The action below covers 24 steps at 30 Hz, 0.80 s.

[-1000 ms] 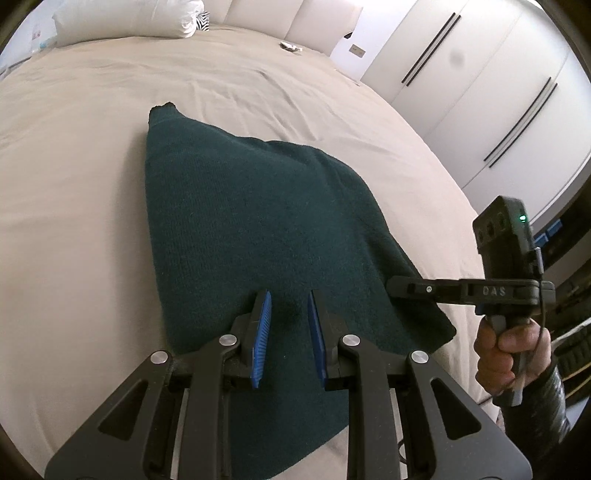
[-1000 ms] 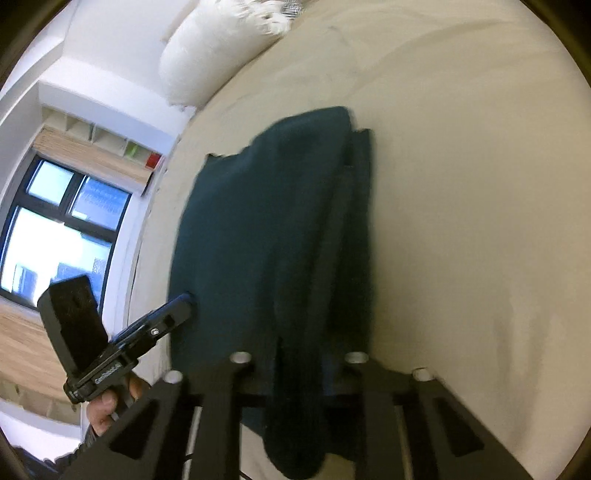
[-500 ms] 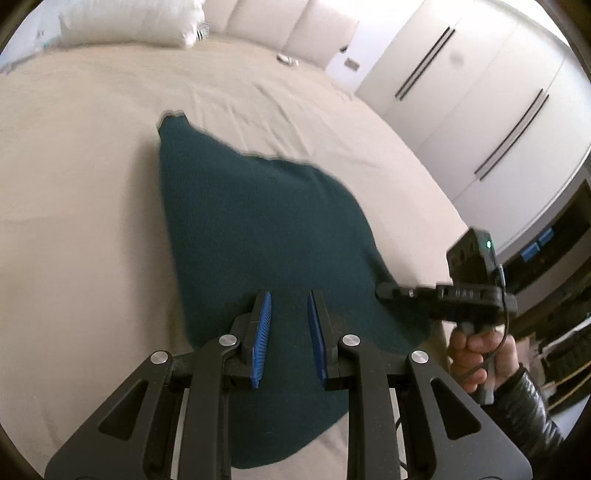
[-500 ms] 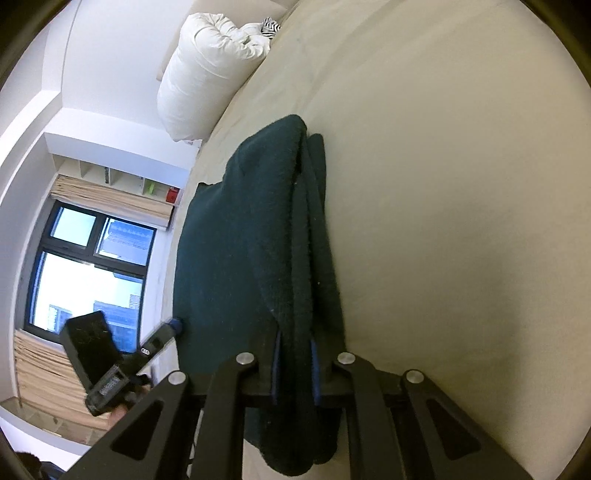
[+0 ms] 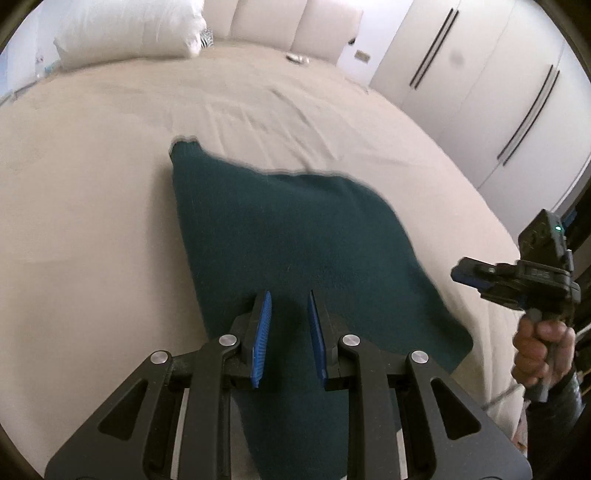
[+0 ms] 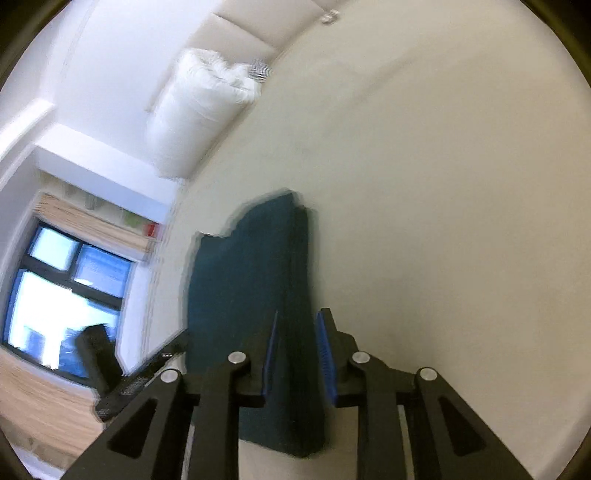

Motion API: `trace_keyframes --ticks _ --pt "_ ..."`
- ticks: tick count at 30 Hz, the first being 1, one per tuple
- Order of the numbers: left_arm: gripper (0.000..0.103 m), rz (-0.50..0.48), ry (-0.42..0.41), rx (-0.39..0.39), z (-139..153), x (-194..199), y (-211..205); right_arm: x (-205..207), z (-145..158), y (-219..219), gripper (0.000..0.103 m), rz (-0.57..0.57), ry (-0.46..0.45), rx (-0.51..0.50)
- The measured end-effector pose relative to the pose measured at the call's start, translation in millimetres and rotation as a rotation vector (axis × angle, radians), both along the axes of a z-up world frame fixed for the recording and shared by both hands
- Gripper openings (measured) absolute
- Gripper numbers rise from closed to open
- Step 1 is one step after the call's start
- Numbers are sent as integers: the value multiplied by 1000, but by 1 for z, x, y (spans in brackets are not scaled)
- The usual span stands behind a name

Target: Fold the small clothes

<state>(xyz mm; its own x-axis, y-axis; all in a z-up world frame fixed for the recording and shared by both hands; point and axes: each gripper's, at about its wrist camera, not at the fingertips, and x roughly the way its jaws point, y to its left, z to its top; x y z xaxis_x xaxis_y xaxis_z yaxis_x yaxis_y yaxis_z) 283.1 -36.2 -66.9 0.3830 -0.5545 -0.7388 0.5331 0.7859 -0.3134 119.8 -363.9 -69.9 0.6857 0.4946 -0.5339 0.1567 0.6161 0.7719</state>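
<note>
1. Left wrist view: the left gripper [image 5: 287, 314] hangs over the near part of a dark green garment [image 5: 288, 240] that lies folded on a beige bed [image 5: 92, 206]. Its blue pads [image 5: 261, 339] stand a narrow gap apart with nothing pinched between them; the cloth shows in the gap, but whether the tips touch it is hard to tell.
2. Same view: the garment's near end is hidden under the gripper frame, and its edges are smeared by blur. At the far right a hand [image 5: 543, 350] holds the right gripper [image 5: 465, 275] just off the garment's right edge; its jaws cannot be made out from here. A white pillow [image 5: 125, 33] lies at the far left, white wardrobe doors [image 5: 480, 92] at the right.
3. Right wrist view: the right gripper [image 6: 297, 332] has its jaws opening, and the pads are clear of the cloth. The garment [image 6: 251, 280] lies below and ahead, its folded edge running away from the gap.
4. Same view: the picture is blurred. At the near left the left gripper [image 6: 177, 343] is dark and partly cut off against a window [image 6: 62, 302].
</note>
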Motion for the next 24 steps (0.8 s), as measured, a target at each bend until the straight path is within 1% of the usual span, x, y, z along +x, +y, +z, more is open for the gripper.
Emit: trace_keyframes --ticks 1,3,5,6,7,8,9,10,12,13,15,17,18,19,21,22,24 --pt "20 12 -9 6 3 8 -1 12 5 11 25 40 -15 5" --pt "20 29 -3 18 4 25 -5 30 6 25 25 88 -29 14" --pt "20 45 -24 46 4 35 -11 50 -3 31 24 114 -33 28" --pt "20 49 -34 66 2 39 -14 59 -9 33 24 119 -24 43" --pt "20 41 -21 99 -6 44 -21 69 -18 34 24 123 -1 53" --pt "20 32 -5 131 -14 46 -24 74 -29 31 25 109 39 34" --pt "20 30 -11 154 -19 48 -26 80 -35 34 21 103 66 14" --pt "20 29 -37 166 -20 46 -29 83 -43 34 16 110 70 9" --pt "20 27 -71 212 -23 42 -38 80 -50 28 10 100 63 37" --pt "20 21 -90 240 -23 43 -43 78 -51 25 10 97 52 51" --pt "20 17 -109 267 -23 40 -49 71 -48 23 11 95 42 44" --pt "20 16 -127 280 -19 35 -50 56 -35 18 28 85 16 16" --pt "20 15 -133 280 -19 34 -47 54 -29 18 46 78 -4 12" --pt "20 16 -136 282 -16 32 -45 46 -19 14 62 51 -20 -19" --pt "20 33 -147 272 -8 26 -38 37 -10 9 76 -1 -26 -92" --pt "20 57 -177 278 -3 23 -32 32 -10 6 77 -5 -31 -117" --pt "21 93 -203 293 2 16 -24 29 -14 4 77 5 -3 -124"
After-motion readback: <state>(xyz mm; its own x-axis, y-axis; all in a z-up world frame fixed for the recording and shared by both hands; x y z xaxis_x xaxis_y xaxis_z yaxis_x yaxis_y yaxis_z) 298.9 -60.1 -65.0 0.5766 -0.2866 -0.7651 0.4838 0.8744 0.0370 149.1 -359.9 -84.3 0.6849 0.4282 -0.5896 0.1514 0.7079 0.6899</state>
